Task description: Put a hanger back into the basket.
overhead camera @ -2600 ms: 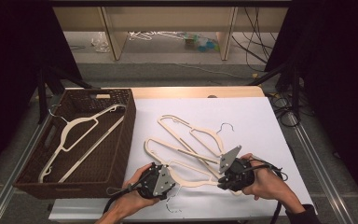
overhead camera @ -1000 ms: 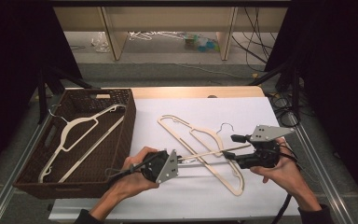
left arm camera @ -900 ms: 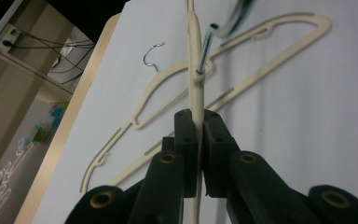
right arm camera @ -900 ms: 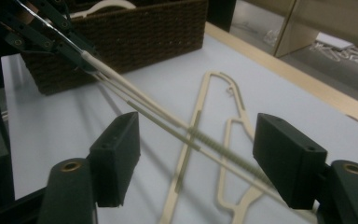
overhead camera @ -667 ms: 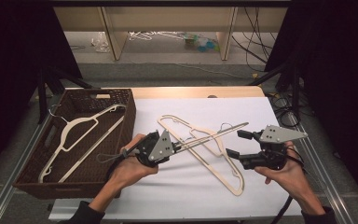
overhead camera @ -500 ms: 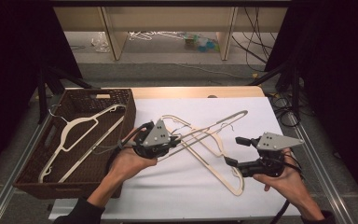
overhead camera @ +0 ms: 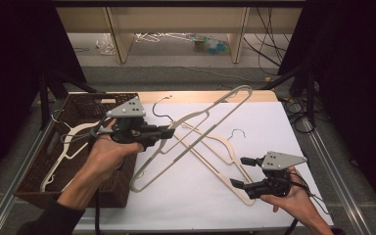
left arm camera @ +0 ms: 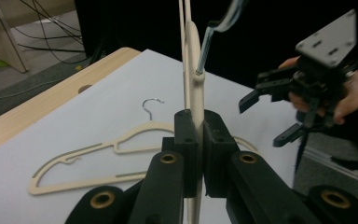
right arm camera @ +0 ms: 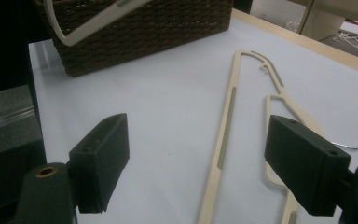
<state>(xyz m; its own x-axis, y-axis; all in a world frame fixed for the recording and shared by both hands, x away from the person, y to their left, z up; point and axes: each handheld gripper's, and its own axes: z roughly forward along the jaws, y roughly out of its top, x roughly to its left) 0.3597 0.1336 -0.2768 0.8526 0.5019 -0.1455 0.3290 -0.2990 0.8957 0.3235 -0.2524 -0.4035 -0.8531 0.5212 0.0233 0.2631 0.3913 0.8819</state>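
The left tongs (overhead camera: pixel 169 131) clamp the neck of a cream plastic hanger with a metal hook (overhead camera: pixel 196 117), holding it lifted and tilted above the white surface (overhead camera: pixel 274 127) — apparently to carry it toward the dark woven basket (overhead camera: pixel 78 105). The right tongs (overhead camera: pixel 237 172) gape wide and empty just over a second cream hanger lying flat (right arm camera: pixel 226 135) — likely the next pick.

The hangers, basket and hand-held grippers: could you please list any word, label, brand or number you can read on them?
None: no writing shows on the lifted hanger, the hanger on the table, the basket or either grey plate.
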